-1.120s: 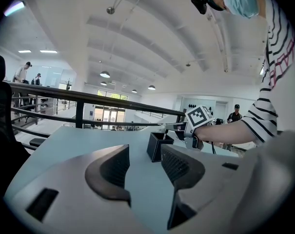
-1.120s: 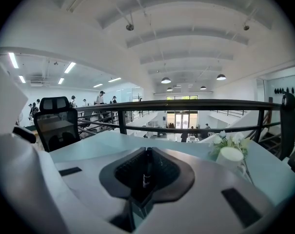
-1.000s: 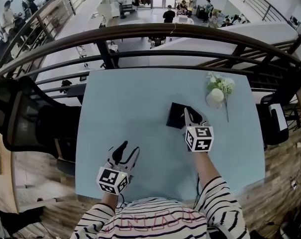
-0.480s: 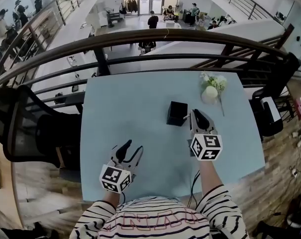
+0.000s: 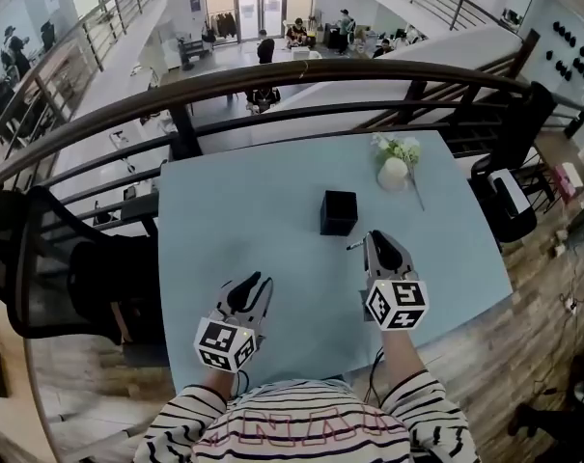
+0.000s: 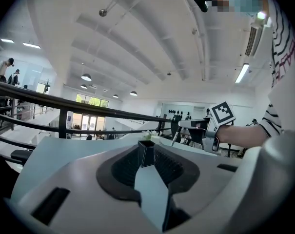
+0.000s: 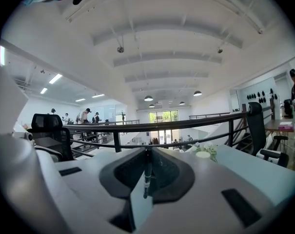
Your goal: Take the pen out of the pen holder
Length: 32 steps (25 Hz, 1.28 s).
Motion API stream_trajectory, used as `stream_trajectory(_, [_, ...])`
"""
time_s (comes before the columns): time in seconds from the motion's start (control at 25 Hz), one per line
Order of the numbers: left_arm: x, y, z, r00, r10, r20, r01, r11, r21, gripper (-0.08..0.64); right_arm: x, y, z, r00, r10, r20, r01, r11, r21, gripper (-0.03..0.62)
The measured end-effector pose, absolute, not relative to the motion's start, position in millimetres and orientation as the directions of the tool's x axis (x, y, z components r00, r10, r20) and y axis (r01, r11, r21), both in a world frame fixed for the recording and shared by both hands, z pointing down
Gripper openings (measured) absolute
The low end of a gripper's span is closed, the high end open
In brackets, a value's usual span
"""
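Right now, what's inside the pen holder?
Nothing sticks up out of the black pen holder; the pen is out, clamped in the right gripper. The holder's dark interior hides its bottom, so anything short lying there cannot be seen.

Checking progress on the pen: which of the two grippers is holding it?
The right gripper: the pen is clamped between its jaws, clear of the pen holder. The left gripper has jaws closing with nothing between them.

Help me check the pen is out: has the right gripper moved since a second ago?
Yes. The right gripper, shut on the pen, has drawn back from the pen holder toward the person.
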<state>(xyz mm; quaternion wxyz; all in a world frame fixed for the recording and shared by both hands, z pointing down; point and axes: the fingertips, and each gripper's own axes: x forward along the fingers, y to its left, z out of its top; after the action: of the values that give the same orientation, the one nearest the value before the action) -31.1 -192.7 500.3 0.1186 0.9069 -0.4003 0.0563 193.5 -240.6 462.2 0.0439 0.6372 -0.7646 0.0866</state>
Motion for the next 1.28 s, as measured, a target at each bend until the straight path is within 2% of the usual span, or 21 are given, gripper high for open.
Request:
stream_trajectory(0.4, [-52, -172, 505, 0.708, -0.676, 0.205, -0.705, -0.693, 0.149, 0.038, 169, -184, 471, -0.126, -0.976, 0.176, -0.988, 0.108, -0.106, 0.057])
stream_trajectory(1.28, [-63, -141, 505, 0.76, -0.623, 0.188, -0.647, -0.752, 0.125, 0.029, 134, -102, 501, -0.061, -0.973, 0.221, -0.99, 0.03, -0.139, 0.055])
